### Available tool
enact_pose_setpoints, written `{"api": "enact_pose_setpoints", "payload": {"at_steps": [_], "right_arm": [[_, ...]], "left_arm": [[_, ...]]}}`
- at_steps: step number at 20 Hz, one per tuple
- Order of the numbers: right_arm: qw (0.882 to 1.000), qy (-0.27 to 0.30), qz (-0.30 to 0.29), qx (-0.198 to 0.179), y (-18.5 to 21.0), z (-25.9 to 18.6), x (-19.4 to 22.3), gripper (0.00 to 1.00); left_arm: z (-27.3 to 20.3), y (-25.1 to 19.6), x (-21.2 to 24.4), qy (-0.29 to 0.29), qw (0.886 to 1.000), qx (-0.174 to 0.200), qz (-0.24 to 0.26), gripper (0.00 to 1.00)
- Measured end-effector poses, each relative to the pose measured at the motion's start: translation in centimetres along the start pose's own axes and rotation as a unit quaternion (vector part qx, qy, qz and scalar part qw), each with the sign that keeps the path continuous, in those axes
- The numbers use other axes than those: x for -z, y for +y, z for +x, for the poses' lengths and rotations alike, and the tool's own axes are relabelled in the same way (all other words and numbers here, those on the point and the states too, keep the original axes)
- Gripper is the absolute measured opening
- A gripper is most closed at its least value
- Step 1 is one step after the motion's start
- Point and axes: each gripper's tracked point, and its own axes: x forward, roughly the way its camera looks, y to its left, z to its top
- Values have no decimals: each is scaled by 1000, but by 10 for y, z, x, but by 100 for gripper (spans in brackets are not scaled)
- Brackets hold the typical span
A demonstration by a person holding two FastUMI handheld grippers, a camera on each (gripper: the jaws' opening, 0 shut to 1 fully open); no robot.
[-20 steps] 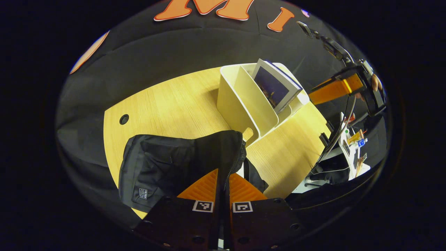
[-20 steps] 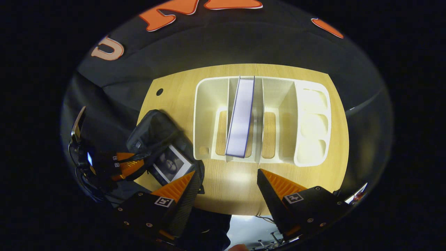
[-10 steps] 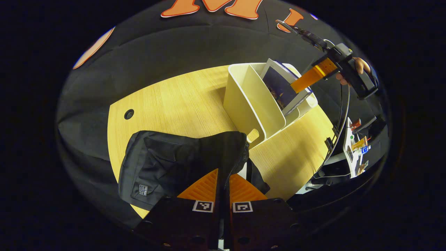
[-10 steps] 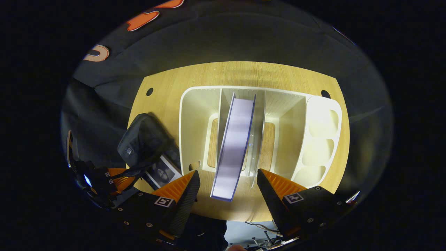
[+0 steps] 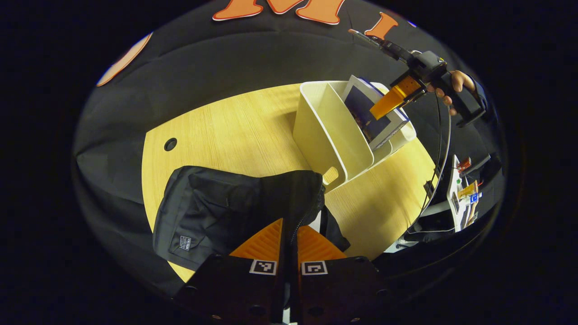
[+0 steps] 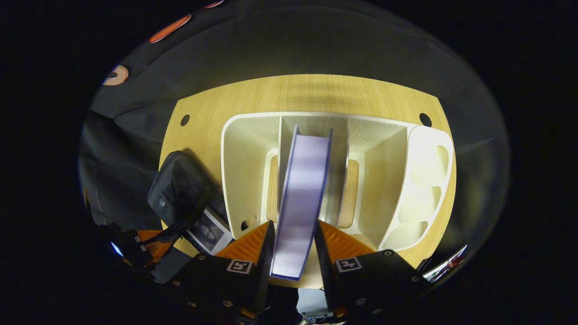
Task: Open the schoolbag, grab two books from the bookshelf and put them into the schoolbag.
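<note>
Right gripper view: hand-held gripper (image 6: 292,246) around book (image 6: 300,198).

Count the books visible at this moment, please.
2. One book stands in the white bookshelf's middle slot, between the right claw's closed fingers. The other book lies in the open schoolbag. More may be hidden inside the bag.

The shelf (image 6: 253,180) is showing cream-white on the pale wood-grain table (image 6: 316,92); left of the shelf, the bag (image 5: 216,212) is looking black; inside the shelf, the book's (image 6: 300,203) pages are showing lavender-white, blue-edged.
</note>
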Motion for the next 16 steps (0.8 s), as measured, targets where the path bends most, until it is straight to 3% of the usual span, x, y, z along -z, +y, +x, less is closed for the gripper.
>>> {"api": "enact_pose_setpoints", "payload": {"at_steps": [4,8,9,10,16], "right_arm": [[999,-8,16,35,-13,-4,5,37],[999,-13,30,38,-13,-18,30,34],[999,-15,30,41,-11,-20,39,26],[998,-16,32,44,-10,-23,48,33],[996,-31,63,54,-2,-46,111,33]], "left_arm": [[-2,-1,0,-5,1000,3,3,6],[-4,0,2,-12,1000,15,12,6],[-6,1,2,-15,1000,18,15,6],[-6,2,3,-16,999,22,19,6],[-8,1,5,-22,997,41,65,6]]}}
